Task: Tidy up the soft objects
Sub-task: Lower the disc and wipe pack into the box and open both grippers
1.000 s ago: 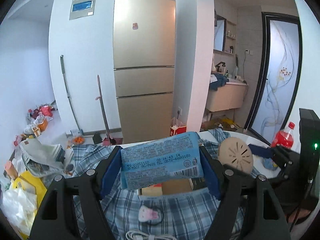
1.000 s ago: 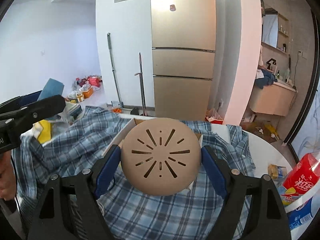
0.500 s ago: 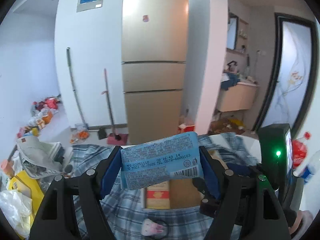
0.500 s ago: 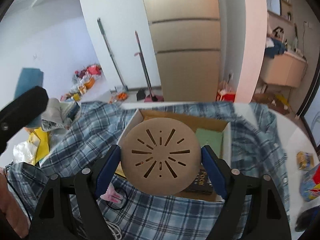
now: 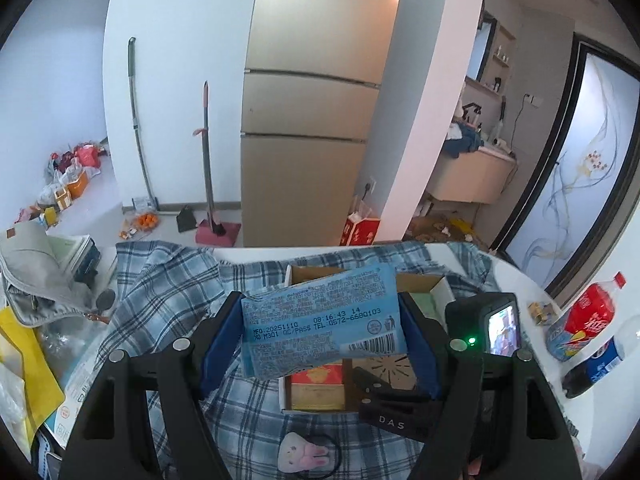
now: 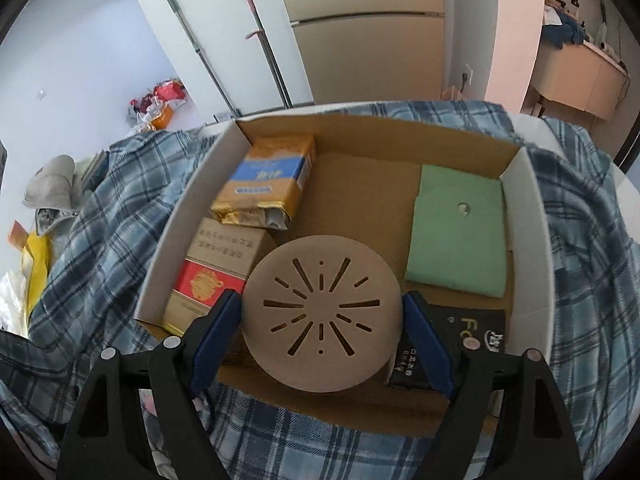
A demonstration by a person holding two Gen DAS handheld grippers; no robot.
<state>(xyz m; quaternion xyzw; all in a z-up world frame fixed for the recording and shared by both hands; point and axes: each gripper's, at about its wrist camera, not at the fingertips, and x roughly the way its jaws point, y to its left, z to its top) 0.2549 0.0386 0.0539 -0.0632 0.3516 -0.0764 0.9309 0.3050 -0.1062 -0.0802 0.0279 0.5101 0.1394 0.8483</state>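
1. Left gripper (image 5: 322,334): clenched on a blue wipes pack (image 5: 324,326), pads pinching its short ends so it hangs flat w/ the printed label up. Prob. held that way to drop level into the box.
2. Right gripper (image 6: 322,314): clamped on a tan round slotted pad (image 6: 321,314) by its rim, face toward cam, poised over the front part of the cardboard box (image 6: 188,216). Can't tell if it's touching the box floor yet.
3. Box sits on a plaid cloth (image 6: 120,216) spread over the table; the cloth bunches against the box walls.
4. Inside, packed along the sides w/ the middle left bare, likely room for the two held items: red-and-tan carton (image 6: 208,280) front left, gold-and-blue soft pack (image 6: 266,180) behind it, black packet (image 6: 472,332) front right, folded green cloth (image 6: 458,232) behind that.
5. Hidden/unclear: the pad covers the box's front centre; the black packet is partly behind the right finger, print not legible. In the left view the wipes pack blocks most of the box.
6. Nearer the left cam, a small pink-and-white bunny item (image 5: 300,454) w/ a black loop lies on the cloth, partly cut off.
7. Far right on the table: red soda bottle (image 5: 584,316). Beyond, fridge (image 5: 316,120).
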